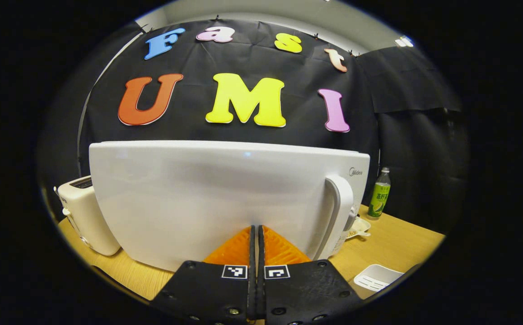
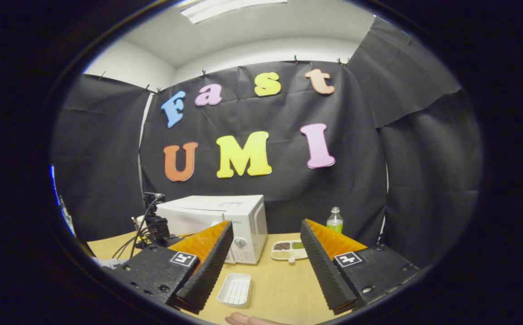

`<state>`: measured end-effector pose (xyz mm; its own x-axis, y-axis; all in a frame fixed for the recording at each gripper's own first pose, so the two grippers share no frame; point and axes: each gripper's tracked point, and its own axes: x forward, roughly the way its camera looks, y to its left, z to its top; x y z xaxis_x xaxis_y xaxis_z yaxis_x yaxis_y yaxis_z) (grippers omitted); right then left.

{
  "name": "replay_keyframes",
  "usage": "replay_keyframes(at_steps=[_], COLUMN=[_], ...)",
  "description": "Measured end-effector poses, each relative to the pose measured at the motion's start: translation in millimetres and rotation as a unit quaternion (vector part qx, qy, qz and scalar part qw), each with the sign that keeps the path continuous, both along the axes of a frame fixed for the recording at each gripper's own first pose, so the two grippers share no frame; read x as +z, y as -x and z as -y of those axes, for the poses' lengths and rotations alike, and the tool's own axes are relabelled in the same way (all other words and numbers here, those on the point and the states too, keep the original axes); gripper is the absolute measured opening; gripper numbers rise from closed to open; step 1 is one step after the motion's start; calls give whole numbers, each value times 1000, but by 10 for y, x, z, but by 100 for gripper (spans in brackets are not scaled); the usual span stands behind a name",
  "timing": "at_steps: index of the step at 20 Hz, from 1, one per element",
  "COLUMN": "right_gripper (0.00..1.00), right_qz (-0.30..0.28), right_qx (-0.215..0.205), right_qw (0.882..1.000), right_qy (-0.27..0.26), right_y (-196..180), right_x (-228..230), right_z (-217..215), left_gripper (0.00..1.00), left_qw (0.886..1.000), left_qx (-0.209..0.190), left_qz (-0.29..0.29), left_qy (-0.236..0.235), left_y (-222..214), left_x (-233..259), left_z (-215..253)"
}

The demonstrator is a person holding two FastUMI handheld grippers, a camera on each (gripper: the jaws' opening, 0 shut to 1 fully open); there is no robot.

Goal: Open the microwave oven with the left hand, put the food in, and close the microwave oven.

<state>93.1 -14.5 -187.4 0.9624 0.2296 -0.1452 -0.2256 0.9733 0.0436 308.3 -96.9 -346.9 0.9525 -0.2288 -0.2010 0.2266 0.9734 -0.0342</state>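
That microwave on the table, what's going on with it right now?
The left tongs are shut, with nothing between them, right up against the white microwave door, beside its handle. In the right gripper view the door looks closed. The right tongs hang open and empty farther back over the table, above a small white tray. A divided dish of food waits beside the microwave.
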Motion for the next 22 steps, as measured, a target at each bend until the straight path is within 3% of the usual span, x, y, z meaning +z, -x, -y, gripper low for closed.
replay_keyframes(at_steps=[4,9,13,14,16,17,18,19,20,21,22], right_gripper=[96,95,95,95,95,95,95,95,95,95,95], right_qz=[-12,-34,-49,-50,-53,-57,-60,-62,-65,-65,-63], right_qx=[-7,-23,-39,-44,-57,-70,-80,-84,-84,-85,-86], right_qw=[1000,999,998,998,997,996,995,994,994,994,994], right_qy=[-1,0,4,4,8,12,14,14,16,20,21], right_y=[-32,30,120,154,219,240,269,318,376,432,486], right_x=[-103,-173,-182,-173,-163,-164,-151,-131,-109,-84,-43], right_z=[82,118,101,112,143,170,181,151,114,94,67], left_gripper=[0,0,2,8,53,86,82,90,93,82,94], left_qw=[999,999,999,998,998,998,998,997,997,996,997], left_qx=[17,15,30,26,23,25,31,39,46,49,48], left_qz=[6,14,-36,-50,-59,-60,-59,-58,-62,-64,-59], left_qy=[-40,-36,-20,-23,-21,-19,-20,-23,-27,-31,-29], left_y=[-34,-24,80,172,336,426,513,602,709,853,974], left_x=[-61,-19,-173,-197,-168,-143,-97,-56,-5,111,240], left_z=[-17,-14,-71,-47,-38,-35,-44,-62,-64,-44,-16])
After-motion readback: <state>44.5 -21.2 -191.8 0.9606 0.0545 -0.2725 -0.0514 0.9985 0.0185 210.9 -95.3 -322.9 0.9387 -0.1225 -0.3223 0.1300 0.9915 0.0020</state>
